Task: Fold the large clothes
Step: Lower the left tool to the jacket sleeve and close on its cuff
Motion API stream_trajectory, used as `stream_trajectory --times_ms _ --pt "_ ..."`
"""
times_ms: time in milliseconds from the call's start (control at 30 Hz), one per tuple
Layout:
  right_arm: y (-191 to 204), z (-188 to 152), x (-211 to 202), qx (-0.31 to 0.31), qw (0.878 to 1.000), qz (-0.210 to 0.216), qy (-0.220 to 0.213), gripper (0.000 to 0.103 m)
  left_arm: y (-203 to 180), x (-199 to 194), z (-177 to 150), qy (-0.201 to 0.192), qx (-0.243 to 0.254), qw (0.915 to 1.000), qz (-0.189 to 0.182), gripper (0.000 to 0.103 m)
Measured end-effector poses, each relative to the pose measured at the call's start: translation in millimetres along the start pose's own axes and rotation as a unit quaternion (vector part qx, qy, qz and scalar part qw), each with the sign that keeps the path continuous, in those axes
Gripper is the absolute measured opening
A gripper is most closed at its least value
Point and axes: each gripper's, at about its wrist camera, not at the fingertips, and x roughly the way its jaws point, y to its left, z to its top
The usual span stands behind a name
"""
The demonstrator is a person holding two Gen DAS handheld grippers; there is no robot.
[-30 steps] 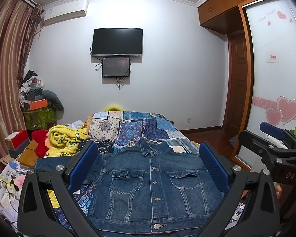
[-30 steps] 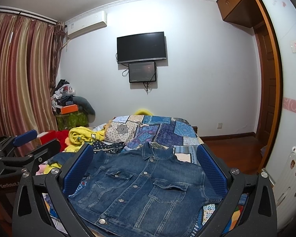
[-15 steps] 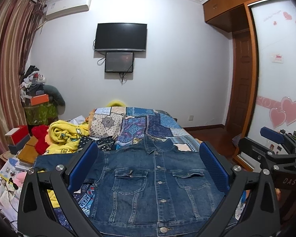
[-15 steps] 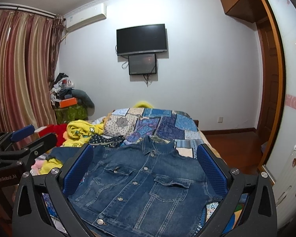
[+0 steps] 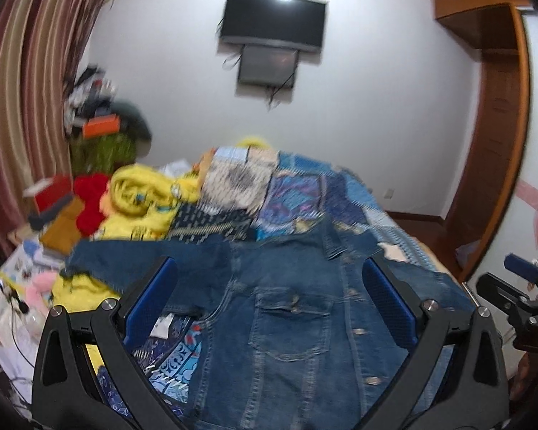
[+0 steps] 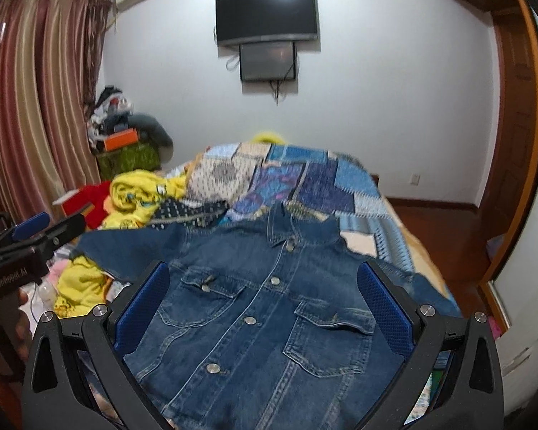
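Observation:
A blue denim jacket (image 5: 290, 308) lies spread face up, buttoned, on the patchwork bedspread (image 5: 305, 193); it also shows in the right wrist view (image 6: 269, 308). Its left sleeve (image 5: 132, 258) stretches out to the left. My left gripper (image 5: 269, 304) is open and empty, hovering over the jacket's left half. My right gripper (image 6: 262, 308) is open and empty over the jacket's chest. Each gripper appears at the edge of the other's view: the right one (image 5: 520, 294), the left one (image 6: 28, 240).
Yellow blankets (image 5: 143, 197) and red plush items (image 5: 89, 204) pile at the bed's left, with boxes and clutter (image 5: 25, 286) beside. Curtains (image 6: 28, 107) hang at left. A wooden wardrobe and door (image 6: 513, 143) stand at right. A television (image 6: 265, 14) hangs on the far wall.
Both grippers have tilted down and come closer to the jacket. The left gripper has swung leftward, so the jacket's left sleeve now sits ahead of it. Both stay open.

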Motion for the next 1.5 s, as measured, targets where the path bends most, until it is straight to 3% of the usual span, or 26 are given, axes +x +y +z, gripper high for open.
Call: stream_trajectory --times_ms 133,333,633,833,1000,1133,1300,1500 --pt "-4.1 -7.1 48.3 0.009 0.998 -0.008 0.059 0.103 51.5 52.0 -6.1 0.047 -0.049 0.9974 0.024 0.103" --pt "-10.2 -19.6 100.1 0.003 0.99 -0.02 0.14 0.103 127.0 116.9 -24.6 0.115 -0.066 0.9887 0.07 0.103" --pt "-22.8 -22.8 137.5 -0.037 0.979 -0.086 0.179 0.103 230.0 181.8 -57.2 0.196 -0.151 0.9676 0.049 0.102" --pt "-38.8 -22.5 160.8 0.004 0.974 -0.079 0.213 0.103 275.1 221.2 -80.6 0.239 -0.214 0.9468 0.026 0.085" --pt "-50.2 -24.2 168.4 0.052 0.971 -0.061 0.226 0.103 294.3 241.1 -88.9 0.247 -0.243 0.9379 0.023 0.068" --pt "-55.0 -26.4 171.1 0.076 0.968 -0.052 0.235 0.103 304.0 252.2 -85.0 0.239 -0.241 0.9397 0.04 0.058" --pt "-60.4 -24.8 167.9 0.096 0.967 -0.042 0.234 0.103 310.8 257.2 -79.6 0.236 -0.244 0.9383 0.064 0.037" --pt "-68.5 -21.3 156.3 0.116 0.967 -0.033 0.223 0.103 293.6 237.1 -54.6 0.208 -0.206 0.9503 0.105 0.016"
